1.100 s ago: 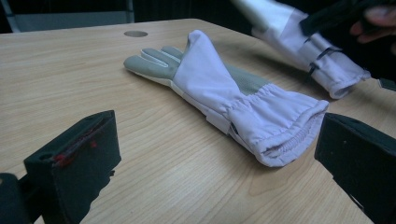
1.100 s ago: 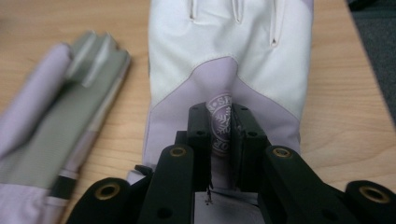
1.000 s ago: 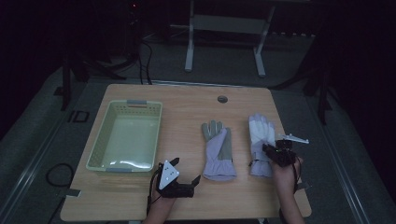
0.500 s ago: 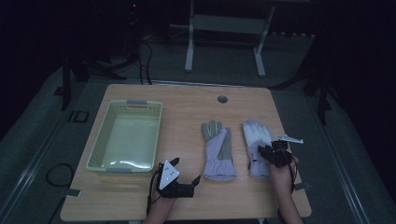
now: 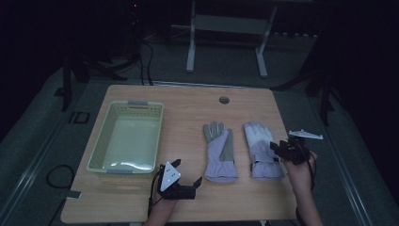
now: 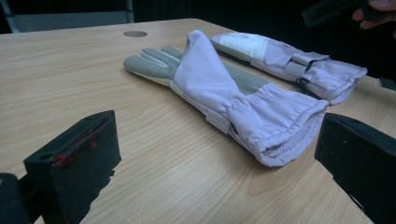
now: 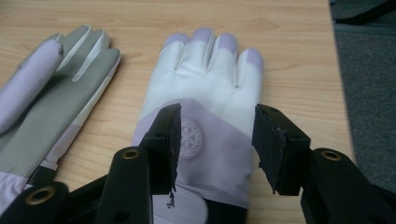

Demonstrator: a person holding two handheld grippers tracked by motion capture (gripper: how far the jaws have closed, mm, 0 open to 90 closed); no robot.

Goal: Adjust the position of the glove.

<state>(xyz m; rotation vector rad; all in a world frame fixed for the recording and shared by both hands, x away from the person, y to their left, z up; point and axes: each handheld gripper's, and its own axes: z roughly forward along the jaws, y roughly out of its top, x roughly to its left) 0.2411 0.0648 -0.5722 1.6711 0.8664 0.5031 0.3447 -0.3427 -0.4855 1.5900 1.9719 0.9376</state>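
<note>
Two lilac gloves lie side by side on the wooden table. The left glove [image 5: 219,150] is palm up with a grey palm [image 6: 224,93] [image 7: 60,93]. The right glove [image 5: 259,143] is back up, white with a round logo [image 7: 205,88] [image 6: 289,60]. My right gripper [image 5: 275,147] hovers open over the right glove's wrist, with one jaw on each side of the logo [image 7: 217,140]. My left gripper [image 5: 188,171] is low near the front edge. It is open wide and faces the left glove's cuff, a short way off [image 6: 215,177].
A pale green plastic basket [image 5: 101,143] stands at the table's left and holds nothing. A round cable hole [image 5: 224,100] sits near the far edge. The table's right edge runs close beside the right glove. Stand legs [image 5: 190,52] rise on the floor behind the table.
The right glove lies slightly nearer the front edge than a second ago, and the right gripper stays at its wrist. The left gripper has not moved.
</note>
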